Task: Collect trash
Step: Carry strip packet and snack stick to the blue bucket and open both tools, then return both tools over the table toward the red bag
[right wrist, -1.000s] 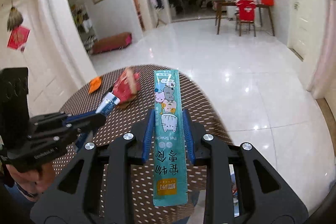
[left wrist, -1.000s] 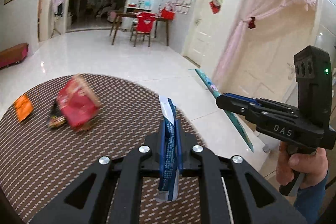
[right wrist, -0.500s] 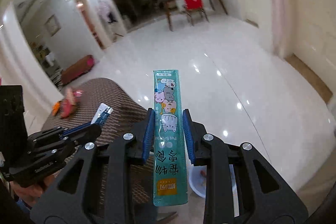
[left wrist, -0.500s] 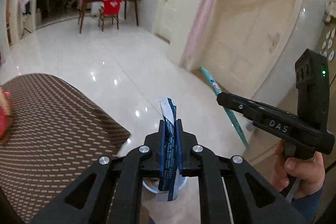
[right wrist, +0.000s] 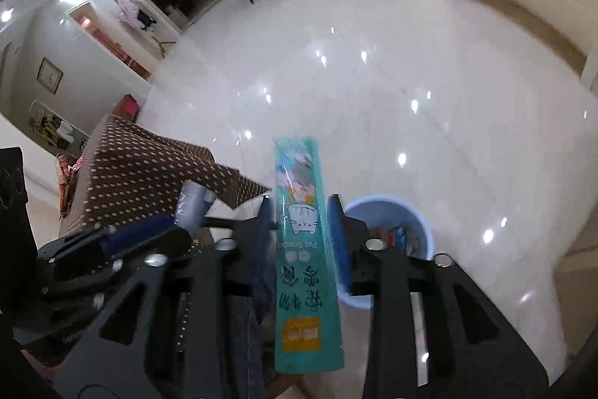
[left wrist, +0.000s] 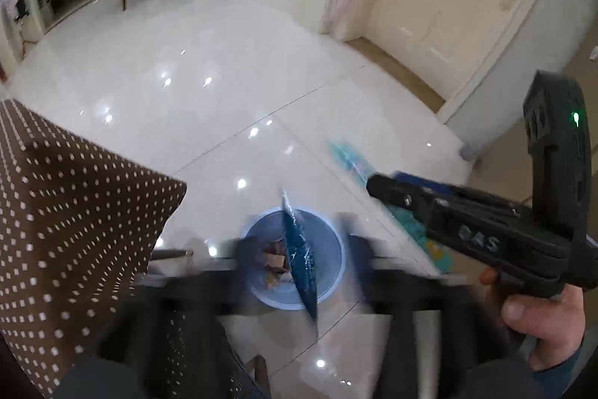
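On my far left, the brown dotted cloth [left wrist: 74,219] hangs over the tabletop's edge above the glossy white floor [left wrist: 209,92].

My left gripper [left wrist: 299,260] points steeply down, its fingers [left wrist: 250,257] blurred and spreading apart. Between them sits the dark blue wrapper [left wrist: 299,257], edge-on, with a clear gap to the finger on either side, so I no longer pinch it. Seen from here it lies directly over the pale blue trash bin [left wrist: 329,242] on the floor, where a few scraps already rest in the bottom.

Further right in the same view, my right hand [left wrist: 542,324] grips the handle of the right gripper [right wrist: 301,234], and the teal snack sachet [left wrist: 351,159] shows as a smear past its tip.

In the right wrist view, that teal sachet [right wrist: 304,249], printed with cartoon cats, stands between my opening blue fingers [right wrist: 338,234]. A gap shows on the left side; whether the right pad touches it I cannot tell. The bin [right wrist: 388,208] sits just right of the sachet, below and beyond the fingers, with the tablecloth [right wrist: 142,174] to the left.
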